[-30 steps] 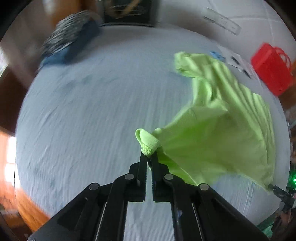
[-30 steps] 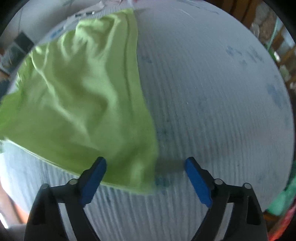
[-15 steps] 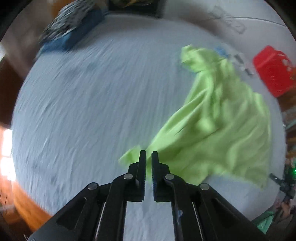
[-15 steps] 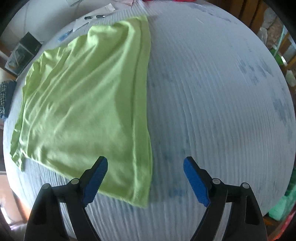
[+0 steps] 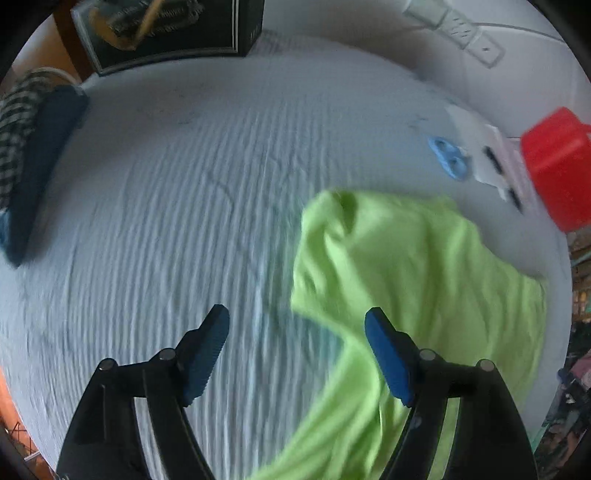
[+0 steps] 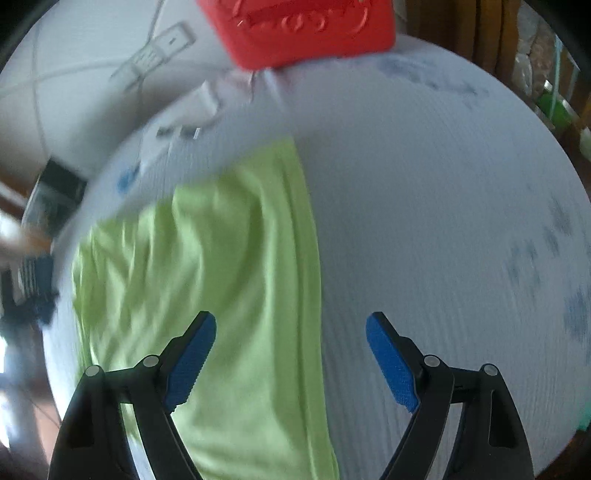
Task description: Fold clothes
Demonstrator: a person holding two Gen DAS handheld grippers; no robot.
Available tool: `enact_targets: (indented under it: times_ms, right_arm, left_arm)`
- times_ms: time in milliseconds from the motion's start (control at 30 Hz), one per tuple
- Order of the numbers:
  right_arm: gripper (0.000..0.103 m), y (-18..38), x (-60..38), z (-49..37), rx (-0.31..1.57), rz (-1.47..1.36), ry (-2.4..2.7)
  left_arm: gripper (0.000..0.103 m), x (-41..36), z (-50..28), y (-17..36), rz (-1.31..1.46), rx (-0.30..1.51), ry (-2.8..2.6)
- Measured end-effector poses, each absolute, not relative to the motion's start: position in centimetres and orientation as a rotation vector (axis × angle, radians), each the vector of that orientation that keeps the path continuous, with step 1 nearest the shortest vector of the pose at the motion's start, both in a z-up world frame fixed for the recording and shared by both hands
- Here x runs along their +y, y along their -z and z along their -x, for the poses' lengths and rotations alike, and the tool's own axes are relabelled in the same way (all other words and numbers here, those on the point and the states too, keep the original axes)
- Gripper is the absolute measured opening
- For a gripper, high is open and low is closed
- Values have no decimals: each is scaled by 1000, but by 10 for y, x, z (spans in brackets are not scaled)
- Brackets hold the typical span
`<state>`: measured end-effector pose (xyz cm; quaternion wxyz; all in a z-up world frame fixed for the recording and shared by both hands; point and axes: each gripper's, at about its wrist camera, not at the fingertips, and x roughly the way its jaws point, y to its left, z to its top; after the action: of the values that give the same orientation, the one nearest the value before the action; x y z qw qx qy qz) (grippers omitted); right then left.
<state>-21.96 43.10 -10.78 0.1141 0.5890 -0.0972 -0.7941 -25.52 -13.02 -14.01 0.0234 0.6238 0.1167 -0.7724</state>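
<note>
A lime-green garment (image 5: 417, 280) lies spread and wrinkled on the pale ribbed bedsheet (image 5: 177, 206). In the left wrist view my left gripper (image 5: 297, 323) is open and empty above the sheet, its right finger over the garment's near left part. In the right wrist view the garment (image 6: 207, 280) lies under the left finger. My right gripper (image 6: 290, 328) is open and empty, straddling the garment's right edge, with bare sheet (image 6: 424, 221) under the right finger.
A red plastic basket (image 5: 557, 162) stands at the far right of the bed, also seen in the right wrist view (image 6: 303, 29). Papers and a blue object (image 5: 450, 158) lie near it. A dark blue and checked cloth pile (image 5: 33, 155) lies far left, a black box (image 5: 173, 29) behind.
My left gripper was shut on a corner of the garment, then opened and let it drop onto the sheet. Both grippers moved forward over the bed; the right stayed open.
</note>
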Motion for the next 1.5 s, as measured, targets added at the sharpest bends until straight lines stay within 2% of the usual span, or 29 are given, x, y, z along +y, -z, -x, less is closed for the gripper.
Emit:
enact_targets:
  times_ms: [267, 300, 333, 367, 400, 433, 467, 500, 533, 567, 700, 767, 833, 1000, 1033, 1133, 1200, 1267, 1300, 1333, 1400, 1500]
  right_arm:
    - [85, 129, 366, 349, -179, -1799, 2403]
    - [85, 135, 357, 355, -141, -1810, 2401]
    - [85, 142, 349, 362, -102, -1821, 2398]
    - [85, 149, 341, 368, -63, -1832, 2394]
    - [85, 156, 332, 368, -13, -1847, 2373]
    - [73, 163, 323, 368, 39, -1861, 2351]
    - [44, 170, 314, 368, 90, -1875, 2327]
    - [31, 170, 304, 361, 223, -1864, 2349]
    - [6, 166, 296, 354, 283, -1834, 2338]
    - [5, 162, 296, 347, 248, -1814, 2309]
    - [5, 116, 340, 296, 33, -1654, 2326]
    - [5, 95, 370, 269, -75, -1597, 2322]
    - [5, 94, 400, 233, -113, -1643, 2300]
    - [5, 122, 448, 167, -138, -1843, 2220]
    - [8, 132, 454, 156, -142, -1892, 2188]
    - [28, 149, 465, 139, -162, -1973, 2181]
    - [29, 151, 472, 131, -202, -1980, 2199]
    - [31, 144, 475, 130, -240, -1946, 2228]
    - [31, 141, 477, 130, -259, -1929, 2242]
    - [31, 137, 478, 132, -275, -1911, 2255]
    - [33, 130, 479, 132, -296, -1887, 2275]
    - [46, 120, 484, 128, -310, -1857, 2301]
  left_arm:
    - [76, -122, 310, 176, -2009, 363, 2359]
    - [73, -116, 313, 176, -2020, 341, 2380]
    - [63, -111, 314, 175, -2031, 324, 2400]
    - [38, -107, 314, 173, -2044, 330, 2416]
    - [25, -102, 314, 171, -2058, 336, 2431]
    - [11, -98, 315, 169, -2072, 342, 2446]
    - [7, -94, 314, 166, -2076, 341, 2465]
    - [6, -90, 312, 158, -2047, 319, 2502]
    - [6, -88, 308, 146, -2012, 309, 2547]
    - [6, -86, 302, 134, -1974, 294, 2598]
    - [6, -79, 251, 74, -1826, 121, 2831]
    - [6, -79, 219, 63, -1842, 47, 2866]
    - [6, -76, 192, 66, -1909, -36, 2851]
    - [6, -71, 169, 76, -1996, -5, 2797]
    - [6, -70, 165, 78, -2013, 1, 2786]
    - [7, -67, 151, 84, -2064, 20, 2751]
    - [21, -65, 142, 89, -2097, 32, 2728]
    - [58, -62, 136, 91, -2115, 42, 2712]
    - [66, -59, 143, 84, -2068, 40, 2731]
    - [70, -59, 149, 81, -2043, 51, 2738]
    - [70, -57, 161, 75, -1995, 73, 2751]
    - [70, -53, 182, 87, -1967, 37, 2718]
